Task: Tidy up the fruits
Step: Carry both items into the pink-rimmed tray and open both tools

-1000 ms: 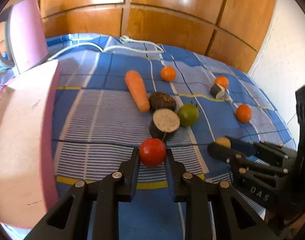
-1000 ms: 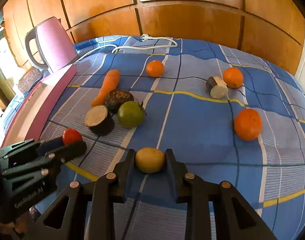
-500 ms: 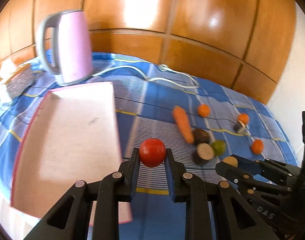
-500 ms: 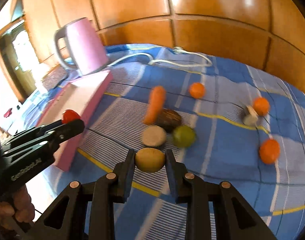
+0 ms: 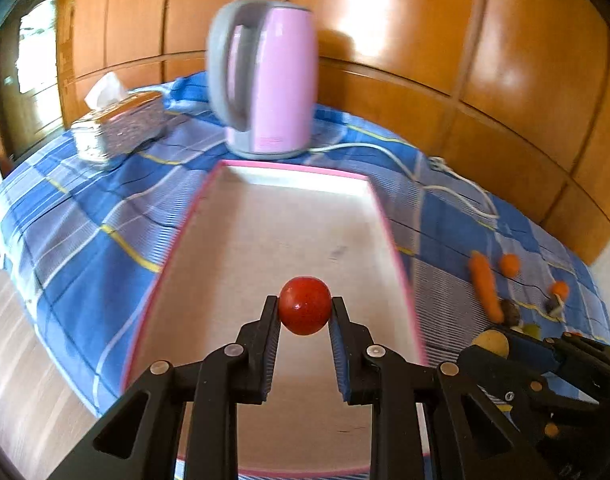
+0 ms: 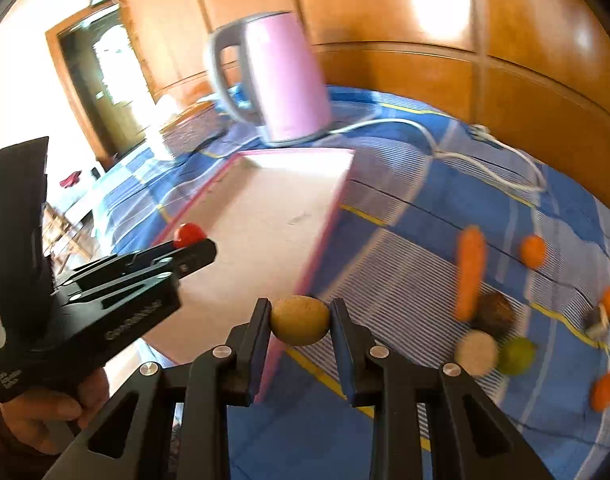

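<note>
My left gripper (image 5: 305, 308) is shut on a red tomato (image 5: 305, 305) and holds it above the near part of a pink-rimmed tray (image 5: 289, 232). My right gripper (image 6: 300, 322) is shut on a yellow-brown round fruit (image 6: 300, 321) and holds it over the tray's right rim (image 6: 325, 236). The right gripper with its fruit (image 5: 491, 343) shows at the lower right of the left wrist view. The left gripper with the tomato (image 6: 189, 234) shows at the left of the right wrist view, over the tray.
A pink kettle (image 5: 269, 80) with a white cord (image 5: 445, 184) stands behind the tray. A tissue box (image 5: 117, 124) sits far left. A carrot (image 6: 471, 268), oranges (image 6: 533, 251), a green fruit (image 6: 517, 356) and dark cut pieces (image 6: 477, 352) lie on the blue cloth at right.
Both grippers have swung left with their fruit, from over the blue cloth to over the tray. The kettle and tray now fill the middle of both views.
</note>
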A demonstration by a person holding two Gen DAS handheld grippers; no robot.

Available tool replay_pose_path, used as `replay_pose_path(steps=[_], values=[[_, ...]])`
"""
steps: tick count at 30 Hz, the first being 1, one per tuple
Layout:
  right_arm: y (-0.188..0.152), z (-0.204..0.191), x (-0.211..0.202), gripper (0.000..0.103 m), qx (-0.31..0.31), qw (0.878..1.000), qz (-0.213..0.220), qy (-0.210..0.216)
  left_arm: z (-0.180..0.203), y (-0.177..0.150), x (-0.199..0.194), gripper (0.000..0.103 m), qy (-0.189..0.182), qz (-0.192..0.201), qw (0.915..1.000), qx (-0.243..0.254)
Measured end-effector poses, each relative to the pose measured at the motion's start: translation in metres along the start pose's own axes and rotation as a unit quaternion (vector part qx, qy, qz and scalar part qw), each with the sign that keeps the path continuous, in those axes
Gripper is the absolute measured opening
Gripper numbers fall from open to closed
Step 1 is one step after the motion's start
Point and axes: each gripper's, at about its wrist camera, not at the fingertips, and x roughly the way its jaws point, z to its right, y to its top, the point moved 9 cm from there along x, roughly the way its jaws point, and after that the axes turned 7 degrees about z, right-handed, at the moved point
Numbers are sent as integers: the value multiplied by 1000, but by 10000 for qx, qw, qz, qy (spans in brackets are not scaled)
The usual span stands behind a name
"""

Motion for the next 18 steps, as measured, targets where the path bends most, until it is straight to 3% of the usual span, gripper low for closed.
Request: replay_pose_path(steps=[5,9,18], values=[[10,-22,24,30,-117,9998,-93,112,-32,4,4,26,307,-18,9993,-212],[19,-32,36,31,-30,9997,-81,239,-49,4,1,39,443,16,9982,-400],[11,-31,30,35,77,9999,-22,66,-53,-2,-2,39,527,-35,9974,-491]])
